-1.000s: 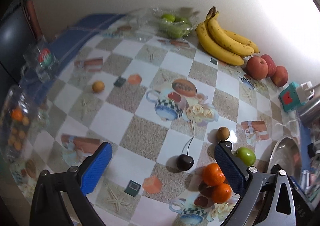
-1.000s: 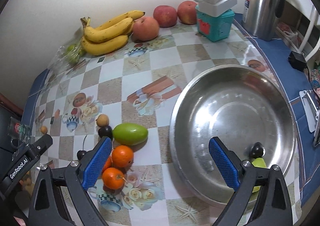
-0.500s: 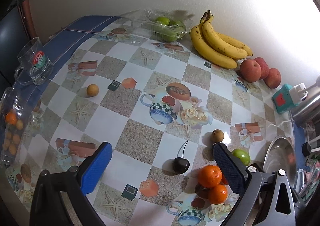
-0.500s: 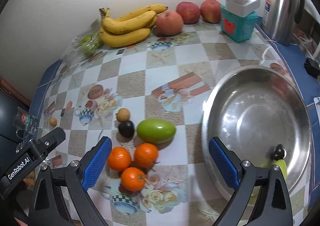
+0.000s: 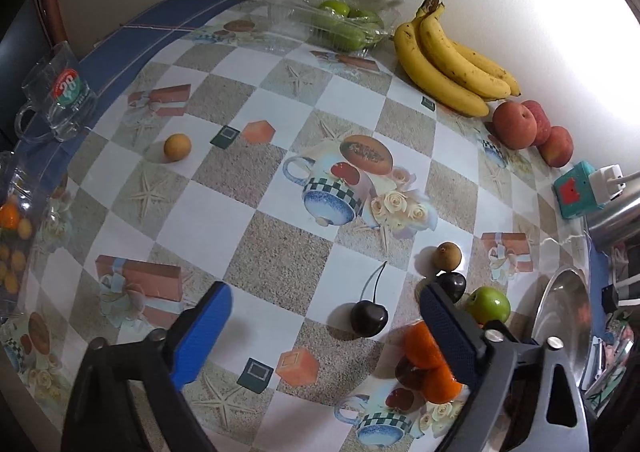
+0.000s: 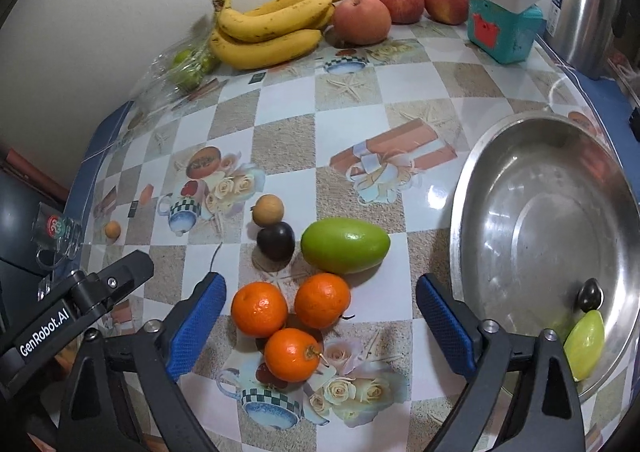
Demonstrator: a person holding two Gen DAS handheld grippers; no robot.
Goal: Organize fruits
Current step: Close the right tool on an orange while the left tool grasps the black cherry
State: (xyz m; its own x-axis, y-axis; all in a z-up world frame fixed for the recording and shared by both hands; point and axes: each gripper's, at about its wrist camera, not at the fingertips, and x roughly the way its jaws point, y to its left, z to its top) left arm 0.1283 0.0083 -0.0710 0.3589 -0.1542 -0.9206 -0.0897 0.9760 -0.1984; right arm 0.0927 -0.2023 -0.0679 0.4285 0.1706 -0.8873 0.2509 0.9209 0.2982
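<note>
At the far left of the table, a glass mug (image 5: 56,94) stands on the blue cloth, with a small yellow-brown fruit (image 5: 177,147) alone on the checked tablecloth (image 5: 208,212) to its right. The left gripper (image 5: 324,308) hangs over the cloth with its jaws closing and nothing gripped; a stemmed cherry (image 5: 369,317) lies between the blue pads, nearer the right one, its stem pointing up and away toward the wall. Against the wall sit a clear bag of green fruit (image 5: 344,24), a bunch of bananas (image 6: 276,26) lying lengthwise along the wall, and three apples (image 6: 362,18). The right gripper (image 6: 320,312) is also closing, empty, with three oranges (image 6: 258,308) clustered between its pads and untouched. Just beyond them a green mango (image 6: 345,245) lies with its long axis left to right, a dark plum (image 6: 275,241) touching a brown round fruit (image 6: 268,209) beside it. At right, the steel bowl (image 6: 520,156) holds a pale green fruit (image 6: 586,344) and a dark one (image 6: 591,294).
</note>
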